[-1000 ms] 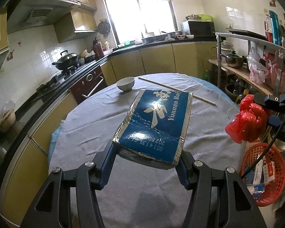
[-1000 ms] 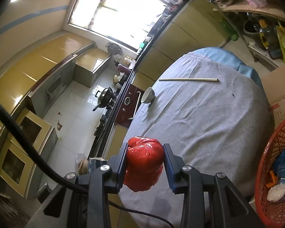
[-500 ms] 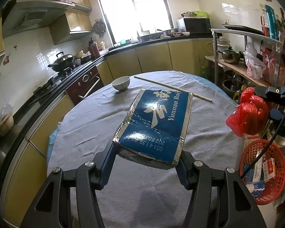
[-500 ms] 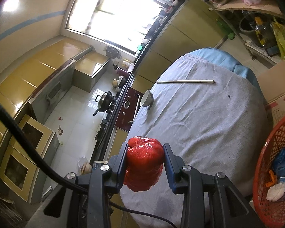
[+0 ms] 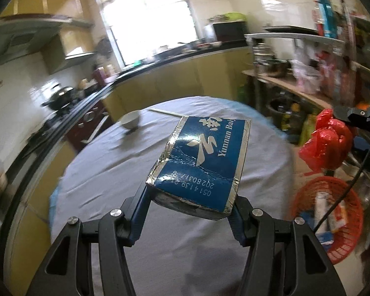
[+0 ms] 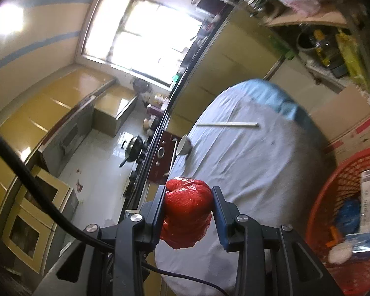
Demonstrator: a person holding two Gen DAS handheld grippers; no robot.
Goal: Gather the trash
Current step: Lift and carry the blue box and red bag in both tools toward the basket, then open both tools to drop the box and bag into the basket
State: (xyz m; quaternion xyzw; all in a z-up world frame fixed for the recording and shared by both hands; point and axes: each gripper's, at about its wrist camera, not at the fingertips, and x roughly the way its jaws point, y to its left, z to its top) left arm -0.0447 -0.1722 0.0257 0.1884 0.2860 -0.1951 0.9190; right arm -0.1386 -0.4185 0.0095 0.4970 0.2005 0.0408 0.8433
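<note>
Left wrist view: left gripper [image 5: 191,201] is clamped on a blue foil carton [image 5: 204,162], held above the round table [image 5: 106,172]; its near end hides the fingertips. Right gripper [image 6: 187,212] squeezes a crumpled red bag [image 6: 186,211] beside the table edge. Red basket [image 6: 333,197] sits lower right, cut off, contents blurred. White bowl [image 5: 130,120] is smeared.

White bowl [image 5: 130,121], chopstick [image 6: 228,124] on table [image 5: 106,172].

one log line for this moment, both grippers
left gripper: shut on blue foil-edged carton | right gripper: shut on crumpled red plastic bag | red mesh basket: beside table, holds trash
</note>
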